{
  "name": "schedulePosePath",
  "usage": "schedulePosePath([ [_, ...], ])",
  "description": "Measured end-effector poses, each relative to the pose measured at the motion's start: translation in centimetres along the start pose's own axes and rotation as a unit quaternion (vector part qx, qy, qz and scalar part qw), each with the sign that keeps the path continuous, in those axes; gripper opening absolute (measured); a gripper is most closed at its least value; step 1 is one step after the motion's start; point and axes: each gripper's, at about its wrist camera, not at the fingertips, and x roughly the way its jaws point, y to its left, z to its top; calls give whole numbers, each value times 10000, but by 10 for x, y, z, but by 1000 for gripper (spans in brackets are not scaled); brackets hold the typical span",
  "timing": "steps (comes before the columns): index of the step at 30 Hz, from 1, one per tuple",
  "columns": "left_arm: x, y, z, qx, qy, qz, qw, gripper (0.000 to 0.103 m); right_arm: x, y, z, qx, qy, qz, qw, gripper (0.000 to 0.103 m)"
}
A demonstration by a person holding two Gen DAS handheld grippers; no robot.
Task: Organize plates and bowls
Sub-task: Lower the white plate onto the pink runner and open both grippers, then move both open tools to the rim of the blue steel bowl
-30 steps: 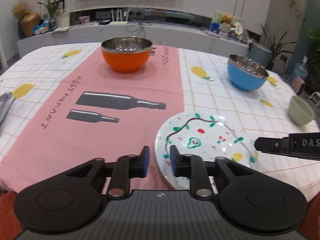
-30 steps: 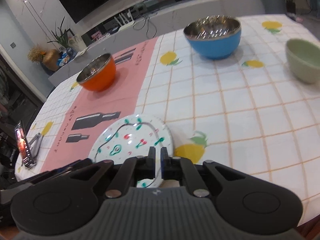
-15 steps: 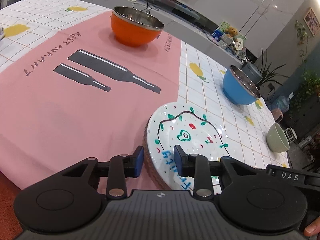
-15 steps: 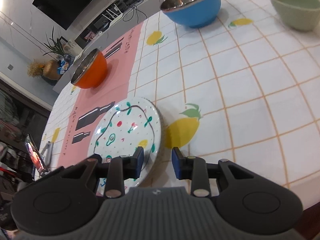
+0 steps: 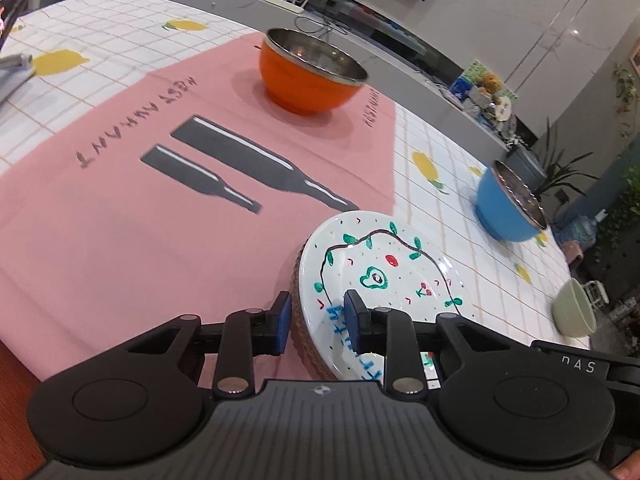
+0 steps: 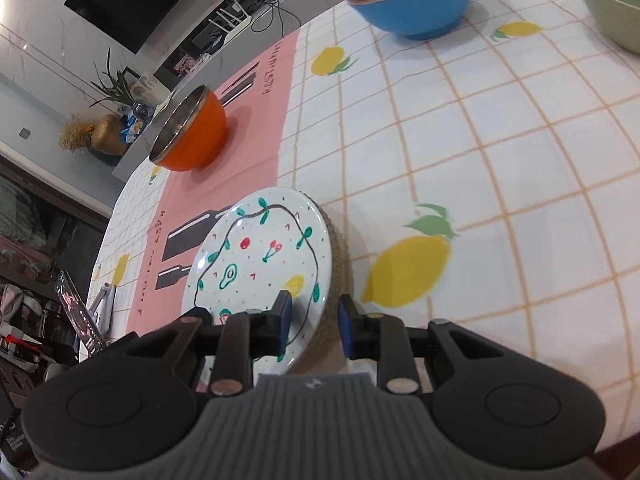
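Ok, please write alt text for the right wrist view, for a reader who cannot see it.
The open right gripper straddles the rim of a white hand-painted round plate on a checked lemon-print tablecloth. Behind stand an orange steel-lined bowl on a pink runner, a blue steel-lined bowl and a pale green bowl.

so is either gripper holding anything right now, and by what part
Nothing is held. Both the left gripper and right gripper have open jaws straddling opposite edges of the plate, not clamped.
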Motion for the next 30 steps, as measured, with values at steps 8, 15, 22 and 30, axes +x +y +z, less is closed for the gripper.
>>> schedulePosePath([
  [8, 5, 6, 13, 57, -16, 150, 9999, 31, 18, 16, 9, -107, 37, -9, 9999, 24],
  [15, -10, -12, 13, 644, -396, 375, 9964, 31, 9, 18, 9, -476, -141, -121, 9987, 28],
  [22, -29, -43, 34, 1078, -798, 283, 9906, 32, -20, 6, 23, -798, -568, -496, 9940, 33],
  [30, -7, -89, 50, 1465, -581, -185, 9873, 32, -50, -17, 53, -637, -1007, -837, 9893, 34],
])
